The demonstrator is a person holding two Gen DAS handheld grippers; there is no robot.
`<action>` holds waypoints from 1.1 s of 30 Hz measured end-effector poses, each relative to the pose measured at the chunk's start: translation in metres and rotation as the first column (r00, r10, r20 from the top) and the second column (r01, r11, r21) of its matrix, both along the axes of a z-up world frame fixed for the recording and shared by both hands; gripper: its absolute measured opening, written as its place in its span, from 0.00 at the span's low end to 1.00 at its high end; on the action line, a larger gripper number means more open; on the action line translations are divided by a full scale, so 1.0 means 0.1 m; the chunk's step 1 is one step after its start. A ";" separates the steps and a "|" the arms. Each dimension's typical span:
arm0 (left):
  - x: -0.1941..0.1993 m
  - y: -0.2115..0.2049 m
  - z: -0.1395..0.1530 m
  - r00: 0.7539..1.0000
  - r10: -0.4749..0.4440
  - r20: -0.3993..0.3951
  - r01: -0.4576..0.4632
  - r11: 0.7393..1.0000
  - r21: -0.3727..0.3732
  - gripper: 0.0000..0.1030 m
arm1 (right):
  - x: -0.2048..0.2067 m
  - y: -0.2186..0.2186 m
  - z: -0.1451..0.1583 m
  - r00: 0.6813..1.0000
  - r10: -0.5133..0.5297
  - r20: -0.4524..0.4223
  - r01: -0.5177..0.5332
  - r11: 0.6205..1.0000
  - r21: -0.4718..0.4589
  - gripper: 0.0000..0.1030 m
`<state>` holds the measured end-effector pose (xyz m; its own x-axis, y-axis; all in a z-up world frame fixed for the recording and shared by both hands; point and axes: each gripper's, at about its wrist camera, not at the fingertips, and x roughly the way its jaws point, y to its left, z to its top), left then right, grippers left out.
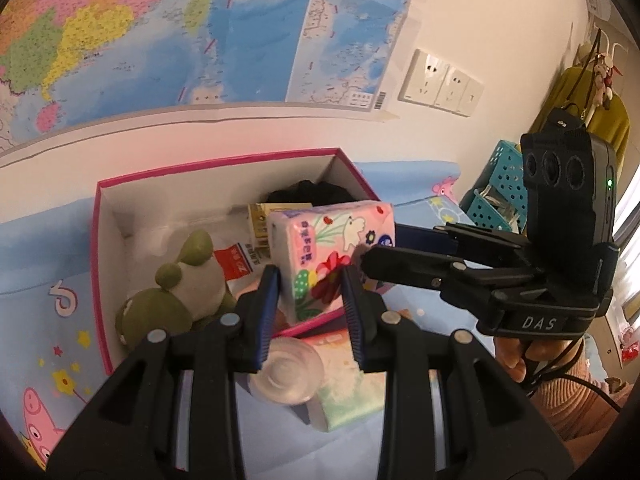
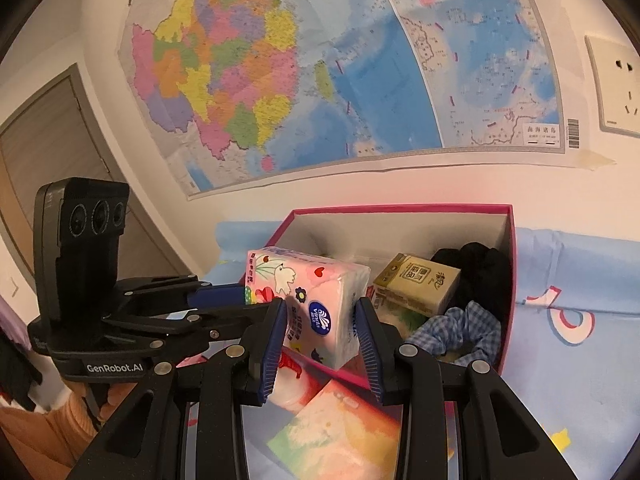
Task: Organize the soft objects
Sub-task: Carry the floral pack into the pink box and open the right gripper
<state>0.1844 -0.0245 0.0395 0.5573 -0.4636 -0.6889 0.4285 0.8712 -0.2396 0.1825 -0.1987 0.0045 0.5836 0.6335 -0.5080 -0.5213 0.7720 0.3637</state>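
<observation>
A pink flowered tissue pack (image 1: 332,256) (image 2: 308,300) hangs over the near rim of the pink-edged open box (image 1: 96,240) (image 2: 508,280). My left gripper (image 1: 308,296) is shut on one end of it and my right gripper (image 2: 320,320) is shut on the other end; the right gripper also shows in the left wrist view (image 1: 384,256). Inside the box are a green plush frog (image 1: 180,296), a yellow tissue pack (image 2: 416,284), a black soft item (image 2: 476,268) and a blue checked scrunchie (image 2: 460,332).
A pastel tissue pack (image 1: 344,396) (image 2: 340,432) and a clear plastic cup (image 1: 286,372) lie on the blue cartoon sheet (image 1: 48,320) in front of the box. Teal baskets (image 1: 500,188) stand at right. A wall with a map (image 2: 320,60) rises behind.
</observation>
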 end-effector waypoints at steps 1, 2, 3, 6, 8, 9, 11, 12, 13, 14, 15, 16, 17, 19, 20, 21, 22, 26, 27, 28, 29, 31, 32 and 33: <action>0.01 0.00 0.00 1.000 0.002 -0.002 -0.002 1.000 0.000 0.32 | 0.02 0.01 -0.01 1.000 -0.001 -0.003 0.001 1.000 -0.001 0.35; 0.03 0.00 -0.01 1.000 0.003 -0.004 -0.003 1.000 0.002 0.32 | 0.04 0.01 -0.01 1.000 -0.004 -0.005 0.004 1.000 0.000 0.35; 0.05 0.00 -0.01 1.000 0.006 -0.005 -0.006 1.000 0.004 0.32 | 0.07 0.01 -0.02 1.000 -0.005 -0.009 0.005 1.000 0.000 0.35; 0.11 0.01 -0.04 1.000 0.014 -0.012 -0.014 1.000 0.008 0.32 | 0.14 0.03 -0.04 1.000 -0.013 -0.018 0.013 1.000 -0.004 0.35; 0.15 0.02 -0.05 1.000 0.020 -0.018 -0.020 1.000 0.012 0.32 | 0.19 0.05 -0.05 1.000 -0.016 -0.022 0.016 1.000 -0.008 0.35; 0.18 0.03 -0.06 0.999 0.022 -0.023 -0.022 1.000 0.010 0.32 | 0.22 0.06 -0.05 0.999 -0.020 -0.027 0.019 1.000 -0.009 0.35; 0.23 0.04 -0.09 0.999 0.027 -0.031 -0.026 1.000 0.014 0.32 | 0.26 0.07 -0.06 0.999 -0.023 -0.033 0.023 1.000 -0.012 0.35; 0.26 0.04 -0.10 0.999 0.030 -0.038 -0.029 0.999 0.013 0.32 | 0.29 0.09 -0.07 0.999 -0.025 -0.036 0.025 1.000 -0.013 0.35; 0.31 0.03 -0.11 0.999 0.031 -0.043 -0.030 0.999 0.014 0.32 | 0.33 0.10 -0.08 0.999 -0.028 -0.040 0.027 1.000 -0.014 0.35; 0.34 0.03 -0.13 0.998 0.034 -0.049 -0.034 0.999 0.015 0.32 | 0.36 0.10 -0.08 0.999 -0.031 -0.043 0.030 0.999 -0.017 0.35; 0.38 0.04 -0.15 0.998 0.038 -0.056 -0.037 0.999 0.016 0.32 | 0.39 0.11 -0.09 0.998 -0.034 -0.047 0.033 0.999 -0.017 0.35; 0.40 0.04 -0.15 0.997 0.040 -0.060 -0.039 0.999 0.017 0.32 | 0.42 0.12 -0.10 0.998 -0.039 -0.052 0.038 0.999 -0.017 0.35; 0.43 0.04 -0.17 0.997 0.044 -0.065 -0.043 0.999 0.021 0.32 | 0.45 0.13 -0.11 0.997 -0.043 -0.057 0.042 0.999 -0.020 0.35; 0.47 0.04 -0.19 0.996 0.050 -0.071 -0.048 0.999 0.025 0.32 | 0.51 0.15 -0.13 0.997 -0.049 -0.065 0.048 0.999 -0.024 0.35; 0.50 0.05 -0.19 0.996 0.051 -0.076 -0.050 0.998 0.025 0.32 | 0.53 0.16 -0.14 0.996 -0.052 -0.068 0.050 0.998 -0.026 0.35; 0.53 0.06 -0.20 0.995 0.055 -0.081 -0.053 0.998 0.023 0.32 | 0.55 0.16 -0.15 0.996 -0.054 -0.072 0.053 0.998 -0.024 0.36; 0.54 0.06 -0.21 0.995 0.057 -0.083 -0.055 0.998 0.024 0.32 | 0.57 0.16 -0.16 0.995 -0.057 -0.076 0.055 0.998 -0.025 0.36; 0.61 0.07 -0.26 0.993 0.066 -0.101 -0.064 0.998 0.024 0.32 | 0.64 0.19 -0.22 0.994 -0.066 -0.092 0.063 0.998 -0.032 0.36; 0.63 0.07 -0.27 0.992 0.067 -0.106 -0.065 0.998 0.023 0.32 | 0.66 0.19 -0.24 0.993 -0.069 -0.098 0.066 0.997 -0.031 0.36; 0.64 0.07 -0.28 0.991 0.068 -0.111 -0.066 0.998 0.023 0.32 | 0.67 0.19 -0.25 0.992 -0.071 -0.101 0.068 0.997 -0.031 0.36; 0.66 0.07 -0.30 0.991 0.069 -0.116 -0.067 0.998 0.021 0.32 | 0.69 0.20 -0.27 0.992 -0.075 -0.104 0.072 0.997 -0.031 0.36; 0.68 0.08 -0.32 0.990 0.070 -0.123 -0.069 0.997 0.018 0.32 | 0.71 0.21 -0.28 0.991 -0.081 -0.108 0.078 0.996 -0.033 0.36; 0.70 0.08 -0.33 0.989 0.072 -0.126 -0.070 0.997 0.017 0.32 | 0.72 0.21 -0.29 0.991 -0.084 -0.108 0.081 0.996 -0.035 0.37; 0.71 0.08 -0.33 0.989 0.073 -0.128 -0.072 0.997 0.018 0.32 | 0.74 0.22 -0.30 0.990 -0.087 -0.110 0.084 0.996 -0.037 0.37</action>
<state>0.2554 -0.0162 0.0061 0.4954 -0.4157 -0.7628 0.3305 0.9022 -0.2770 0.2561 -0.1767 -0.0251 0.5738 0.5657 -0.5922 -0.4106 0.8243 0.3897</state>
